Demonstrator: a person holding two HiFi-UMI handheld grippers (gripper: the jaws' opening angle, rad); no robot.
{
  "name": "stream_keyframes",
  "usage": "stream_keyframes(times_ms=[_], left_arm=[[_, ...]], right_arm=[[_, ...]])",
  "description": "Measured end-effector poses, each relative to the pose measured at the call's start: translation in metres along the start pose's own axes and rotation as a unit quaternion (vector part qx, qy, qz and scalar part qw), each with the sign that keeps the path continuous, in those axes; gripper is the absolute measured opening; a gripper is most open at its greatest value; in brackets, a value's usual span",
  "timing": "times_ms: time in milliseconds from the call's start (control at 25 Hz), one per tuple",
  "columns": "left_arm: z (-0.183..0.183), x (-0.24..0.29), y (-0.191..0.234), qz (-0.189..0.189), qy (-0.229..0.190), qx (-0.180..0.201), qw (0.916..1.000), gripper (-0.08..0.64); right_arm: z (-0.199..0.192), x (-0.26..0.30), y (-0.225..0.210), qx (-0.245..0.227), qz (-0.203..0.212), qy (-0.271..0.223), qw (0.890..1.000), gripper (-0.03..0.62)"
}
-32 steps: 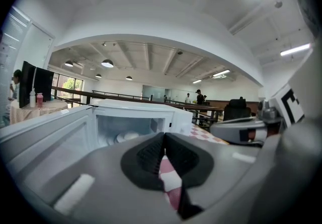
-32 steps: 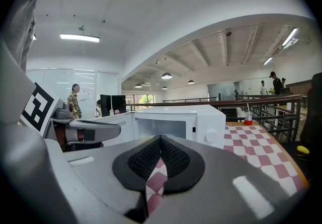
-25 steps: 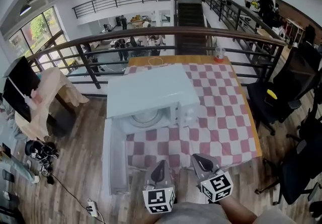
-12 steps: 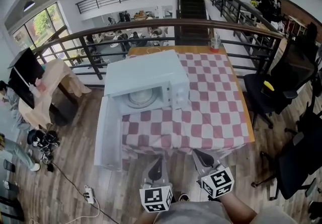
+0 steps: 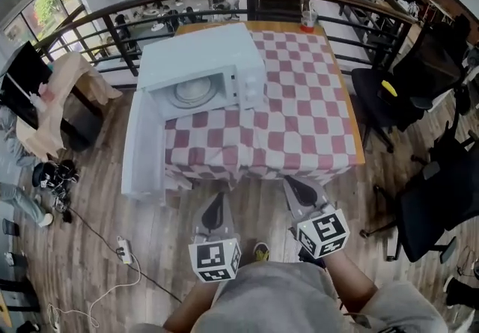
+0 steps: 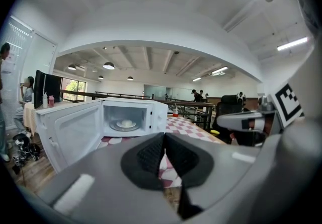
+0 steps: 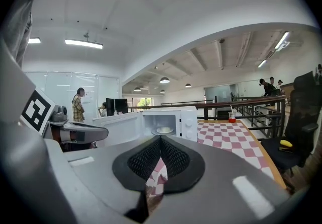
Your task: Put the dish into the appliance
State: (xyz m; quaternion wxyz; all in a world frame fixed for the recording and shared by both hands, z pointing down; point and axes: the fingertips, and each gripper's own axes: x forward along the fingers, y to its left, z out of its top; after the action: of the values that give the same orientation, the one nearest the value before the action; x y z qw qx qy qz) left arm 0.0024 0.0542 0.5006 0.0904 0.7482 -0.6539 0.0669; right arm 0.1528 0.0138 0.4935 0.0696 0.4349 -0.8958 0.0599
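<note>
White, round and shallow, the dish is seated inside the open microwave. The left gripper and the right gripper are held fully closed, empty.

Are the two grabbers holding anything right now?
Nothing. The left gripper and the right gripper are both shut and empty. The dish sits inside the open microwave, away from them.

Smooth glossy white microwave, pink-and-white checked cloth over wooden table, matt wood-plank floor
</note>
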Motion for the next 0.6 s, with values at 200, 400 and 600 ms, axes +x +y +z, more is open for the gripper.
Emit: stream_keyframes(times_ms=[200,400,600], left_arm=[[-0.001,-0.003,0.011,0.0,0.01,-0.008,0.9999,0.011],[0.003,-0.009,0.025,-0.004,0.012,-0.002,0.9999,0.011],[0.003,-0.014,0.034,-0.012,0.014,-0.003,0.9998,0.011]], right_arm=[[-0.001,-0.005,-0.008,0.018,-0.017,-0.001,1.0,-0.002],[-0.005,-0.009,-0.007,0.021,-0.035,0.015,0.999,-0.002],[-0.01,-0.01,0.001,0.018,-0.041,0.024,0.999,-0.002]])
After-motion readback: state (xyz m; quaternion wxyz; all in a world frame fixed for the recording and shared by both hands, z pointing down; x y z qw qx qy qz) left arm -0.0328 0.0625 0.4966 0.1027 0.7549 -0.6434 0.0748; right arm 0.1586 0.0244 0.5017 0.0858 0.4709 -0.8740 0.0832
